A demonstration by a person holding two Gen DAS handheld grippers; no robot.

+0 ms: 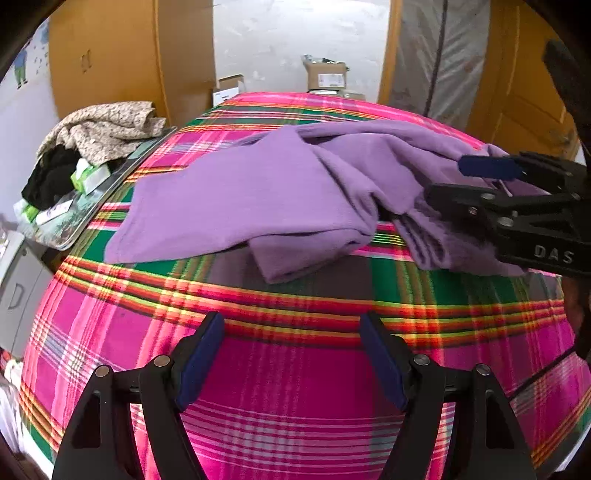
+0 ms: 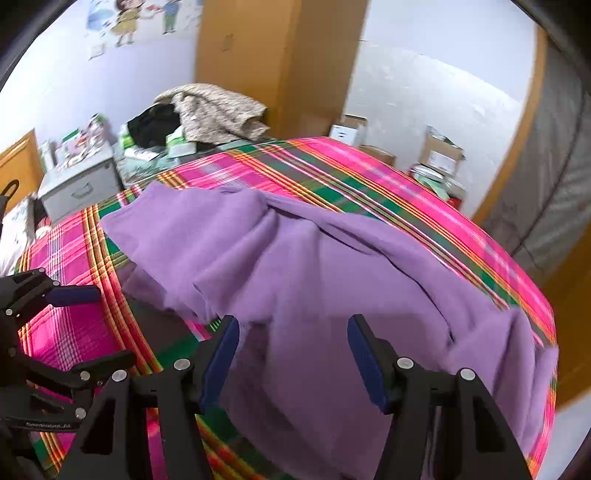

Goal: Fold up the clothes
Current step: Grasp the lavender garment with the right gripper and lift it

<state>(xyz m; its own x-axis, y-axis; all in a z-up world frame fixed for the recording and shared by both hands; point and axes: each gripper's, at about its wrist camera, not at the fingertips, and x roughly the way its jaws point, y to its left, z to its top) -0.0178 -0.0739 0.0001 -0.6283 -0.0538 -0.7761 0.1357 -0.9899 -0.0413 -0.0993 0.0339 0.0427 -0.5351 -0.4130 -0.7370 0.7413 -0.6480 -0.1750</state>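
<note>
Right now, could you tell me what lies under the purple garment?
The purple garment lies crumpled on the plaid sheet, which shows all round it. Whatever is beneath its folds is covered and cannot be seen.

Plaid bedspread (image 1: 280, 373), cardboard boxes (image 1: 327, 75) by wall, grey drawer unit (image 2: 79, 184), wall stickers (image 2: 129, 18).

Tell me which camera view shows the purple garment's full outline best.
The left wrist view: the purple garment lies nearly whole on the plaid bedspread. In the right wrist view it fills the foreground, its near end cut off.
</note>
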